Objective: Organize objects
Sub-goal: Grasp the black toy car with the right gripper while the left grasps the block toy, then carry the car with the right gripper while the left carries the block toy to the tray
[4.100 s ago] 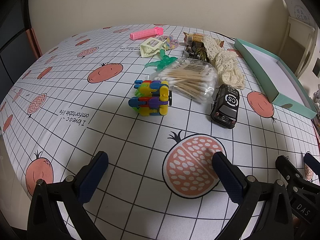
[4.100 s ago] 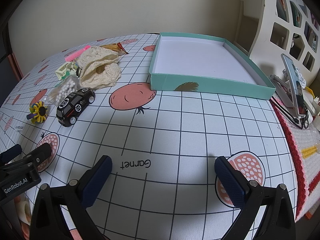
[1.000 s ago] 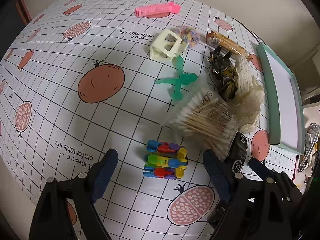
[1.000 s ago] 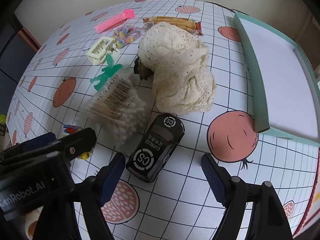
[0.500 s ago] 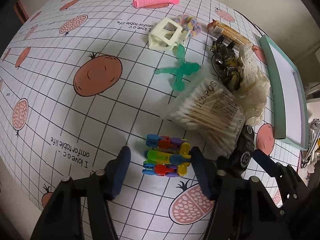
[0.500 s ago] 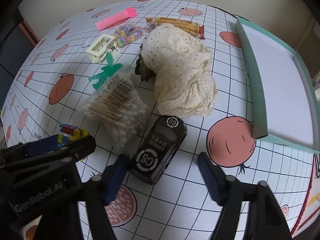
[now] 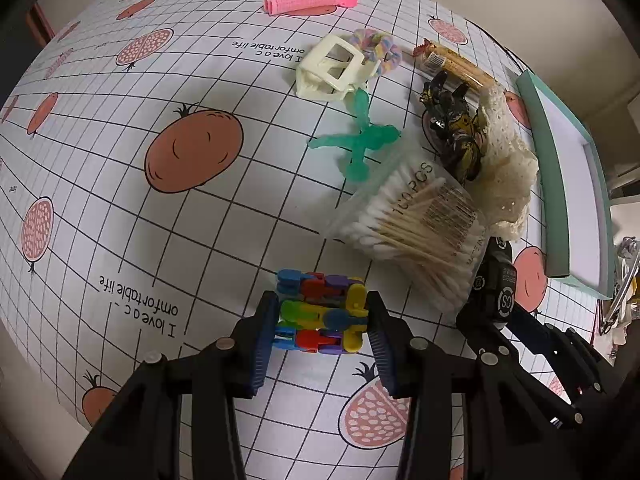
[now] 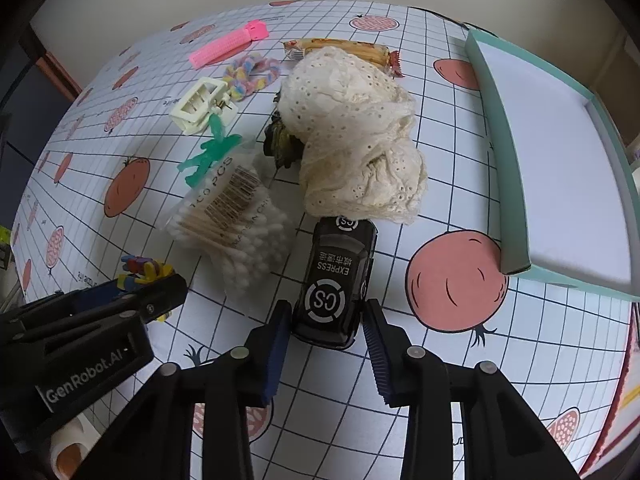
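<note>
Two handheld grippers work side by side over a table covered by a white grid-patterned cloth (image 7: 120,184) printed with orange fruit. The left gripper (image 7: 322,334) has its blue pads pressed against the two ends of a small multicoloured block toy (image 7: 322,312), which sits on the cloth directly between them; its long axis runs across the jaws, so it is clamped end to end. The right gripper (image 8: 325,330) straddles a black toy car (image 8: 338,280) marked "CS" and "EXPRESS". The car's long axis points straight away from the gripper, and the pads sit against or just beside its flanks at the near end; whether they have fully clenched cannot be told for certain, though they look closed onto it. Just beyond the car lie a crumpled cream lace cloth (image 8: 356,148) and a clear bag of cotton swabs (image 8: 232,216). An open teal box (image 8: 504,184) with a white interior sits to the right, nearer the right gripper, and is the likely destination. The car's carry looks short and rightward; the block toy would have to cross over the clutter.
</note>
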A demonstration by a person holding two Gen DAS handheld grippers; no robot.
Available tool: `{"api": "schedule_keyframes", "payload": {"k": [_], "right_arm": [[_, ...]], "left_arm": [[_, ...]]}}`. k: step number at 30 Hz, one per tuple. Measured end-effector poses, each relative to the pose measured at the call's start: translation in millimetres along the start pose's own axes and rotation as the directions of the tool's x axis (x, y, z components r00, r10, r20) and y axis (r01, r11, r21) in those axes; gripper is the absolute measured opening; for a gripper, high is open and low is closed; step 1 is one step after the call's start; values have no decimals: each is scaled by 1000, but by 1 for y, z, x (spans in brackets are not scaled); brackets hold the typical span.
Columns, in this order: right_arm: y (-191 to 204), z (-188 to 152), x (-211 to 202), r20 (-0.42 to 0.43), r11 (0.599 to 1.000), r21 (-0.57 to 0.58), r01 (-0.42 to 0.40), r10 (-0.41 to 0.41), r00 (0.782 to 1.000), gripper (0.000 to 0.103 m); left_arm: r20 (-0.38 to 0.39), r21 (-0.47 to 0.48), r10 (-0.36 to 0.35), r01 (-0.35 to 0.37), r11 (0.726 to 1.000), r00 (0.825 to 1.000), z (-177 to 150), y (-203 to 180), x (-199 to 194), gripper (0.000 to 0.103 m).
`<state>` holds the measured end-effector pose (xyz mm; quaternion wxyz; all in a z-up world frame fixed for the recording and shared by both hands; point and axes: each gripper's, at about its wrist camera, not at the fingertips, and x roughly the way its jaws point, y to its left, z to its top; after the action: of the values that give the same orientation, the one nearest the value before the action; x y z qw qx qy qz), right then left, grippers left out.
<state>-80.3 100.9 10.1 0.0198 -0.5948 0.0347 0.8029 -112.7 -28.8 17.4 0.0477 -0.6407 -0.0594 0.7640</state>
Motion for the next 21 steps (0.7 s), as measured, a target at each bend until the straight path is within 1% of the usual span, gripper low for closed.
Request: {"api": "schedule_keyframes", "payload": {"k": [6,12,14,15,17,20,21], "right_arm": [[-8,1,2,1,1000,4,1,-1,1000,38],[-13,4,-10,42,1000,15,-17,16,999,37],[-16,6,-15,55,999,28,-30,29,998,37],[-17,7,-18,65,999,37,-37,34,997,37],[-21,8,-29,82,998,44,-45,41,996,37],[-13,6,-31,116,997,53,-58,52,992,37],[-16,10,-32,127,996,58,-65,58,990,37]], "left_arm": [[15,-6,-15,15,1000,1000,-1,3,-5,45],[41,-27,-24,26,999,999,-3,7,-14,45],[60,-43,-35,38,998,998,-2,9,-19,45],[73,-47,-31,34,998,997,-11,17,-23,45],[97,-54,-15,20,998,995,-14,20,-29,45],[128,-65,-22,31,997,991,-9,21,-40,45],[139,-70,-23,33,997,990,-4,13,-39,45]]}}
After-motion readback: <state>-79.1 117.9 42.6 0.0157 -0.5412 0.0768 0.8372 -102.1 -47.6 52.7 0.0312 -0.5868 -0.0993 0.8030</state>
